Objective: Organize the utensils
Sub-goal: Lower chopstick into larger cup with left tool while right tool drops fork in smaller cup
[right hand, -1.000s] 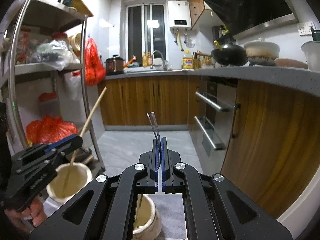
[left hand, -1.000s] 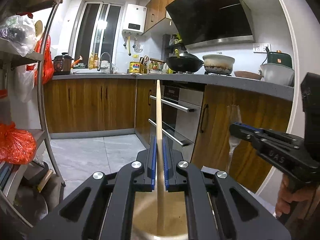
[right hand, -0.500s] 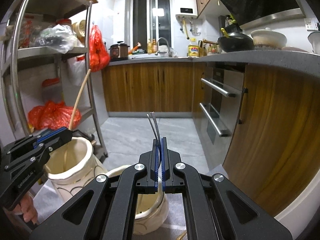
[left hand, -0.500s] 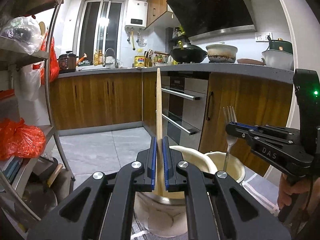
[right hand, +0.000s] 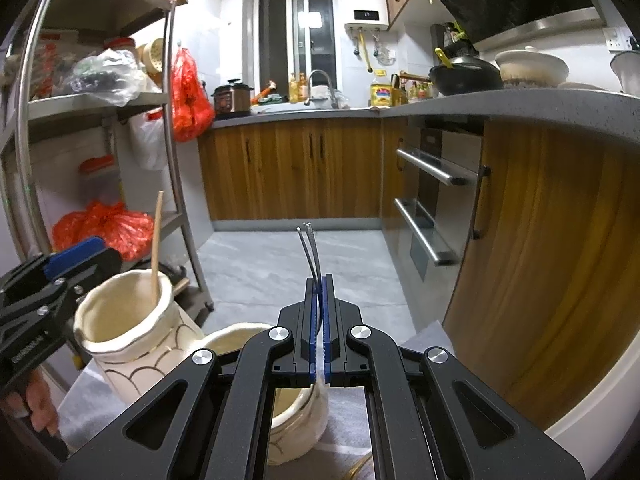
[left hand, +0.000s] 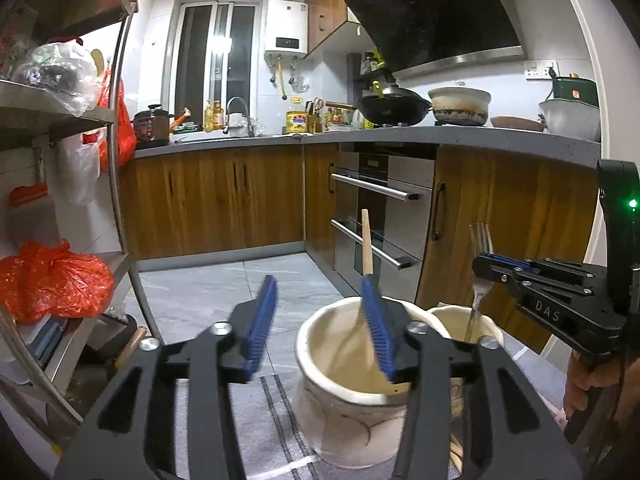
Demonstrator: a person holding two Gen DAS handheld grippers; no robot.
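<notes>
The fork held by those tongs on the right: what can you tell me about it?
The slim silver metal fork stands almost upright, tines up. The right tongs are shut on its stem between blue pads. Its handle runs down into the shorter cream ceramic jar, which stands beside a taller cream ceramic jar holding a wooden stick. From the right wrist view the fork shows edge-on, as thin curved prongs. Whether its end touches the jar's bottom is hidden.

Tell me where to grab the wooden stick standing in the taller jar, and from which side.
Grip the wooden stick on its bare upper shaft above the jar rim, coming from above. It stands nearly upright, leaning on the rim; its lower end is sunk inside the jar.
</notes>
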